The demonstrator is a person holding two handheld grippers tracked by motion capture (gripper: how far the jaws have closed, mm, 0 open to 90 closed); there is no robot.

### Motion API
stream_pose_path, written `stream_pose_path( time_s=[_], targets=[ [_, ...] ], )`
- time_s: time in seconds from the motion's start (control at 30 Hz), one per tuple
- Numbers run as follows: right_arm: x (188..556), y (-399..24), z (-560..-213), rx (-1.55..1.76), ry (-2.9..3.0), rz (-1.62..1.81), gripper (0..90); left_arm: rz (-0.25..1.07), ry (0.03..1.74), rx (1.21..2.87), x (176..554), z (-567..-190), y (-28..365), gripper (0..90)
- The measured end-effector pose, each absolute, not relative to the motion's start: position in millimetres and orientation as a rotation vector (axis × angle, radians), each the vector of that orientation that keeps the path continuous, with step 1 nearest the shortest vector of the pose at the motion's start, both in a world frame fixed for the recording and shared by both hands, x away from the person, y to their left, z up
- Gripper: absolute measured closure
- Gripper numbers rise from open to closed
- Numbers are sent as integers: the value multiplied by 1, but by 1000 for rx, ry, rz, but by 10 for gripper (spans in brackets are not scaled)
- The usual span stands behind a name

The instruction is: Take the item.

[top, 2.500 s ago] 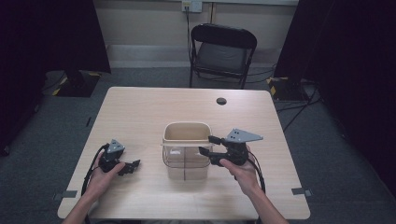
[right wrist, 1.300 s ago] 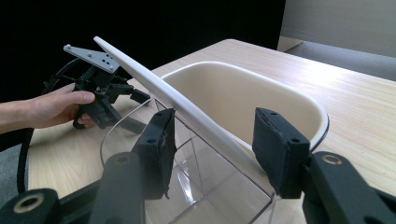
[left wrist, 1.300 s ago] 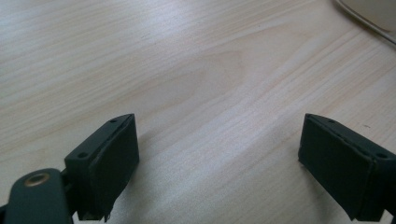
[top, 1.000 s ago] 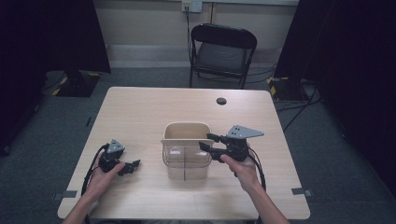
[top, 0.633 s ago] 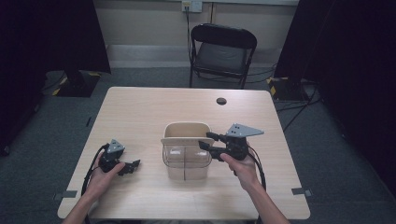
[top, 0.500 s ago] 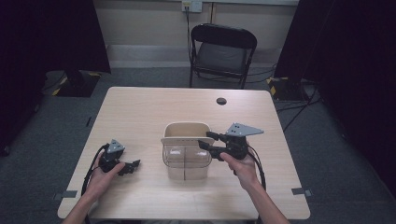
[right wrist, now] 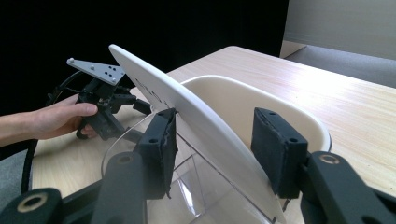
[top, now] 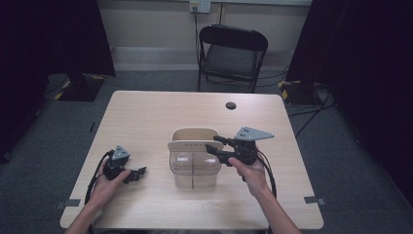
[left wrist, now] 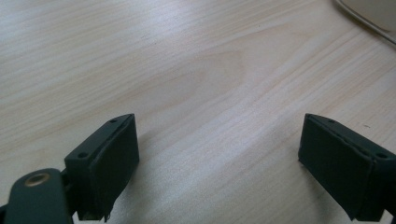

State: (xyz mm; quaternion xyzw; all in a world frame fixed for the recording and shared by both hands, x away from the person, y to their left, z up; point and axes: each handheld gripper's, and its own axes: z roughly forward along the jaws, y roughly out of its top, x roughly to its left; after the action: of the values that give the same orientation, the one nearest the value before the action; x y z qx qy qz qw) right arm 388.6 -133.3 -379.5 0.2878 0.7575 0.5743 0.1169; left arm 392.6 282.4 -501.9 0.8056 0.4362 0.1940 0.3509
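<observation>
A bin with a clear body and a cream rim stands mid-table. Its cream lid flap is tilted up on edge. My right gripper reaches in from the bin's right. It is shut on that lid flap, which runs slantwise between the pads. Its jaws have just closed slightly further on the flap. My left gripper rests low at the table's left front. In its own view, the left gripper is open over bare wood.
A small black round object lies at the table's far side. A black folding chair stands behind the table. Dark curtains flank both sides. The left gripper, held in a hand, appears beyond the bin.
The right gripper has crept slightly upward at the bin's lid since the earliest frame. The left hand has stayed still.
</observation>
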Motion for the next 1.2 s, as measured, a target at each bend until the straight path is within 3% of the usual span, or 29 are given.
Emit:
stream_pose_path(
  time_s=[1.2],
  targets=[
    [393, -135, -379, 850, 2201, 1692, 537, 502, 1129, 2085, 393, -502, 282, 117]
  ],
)
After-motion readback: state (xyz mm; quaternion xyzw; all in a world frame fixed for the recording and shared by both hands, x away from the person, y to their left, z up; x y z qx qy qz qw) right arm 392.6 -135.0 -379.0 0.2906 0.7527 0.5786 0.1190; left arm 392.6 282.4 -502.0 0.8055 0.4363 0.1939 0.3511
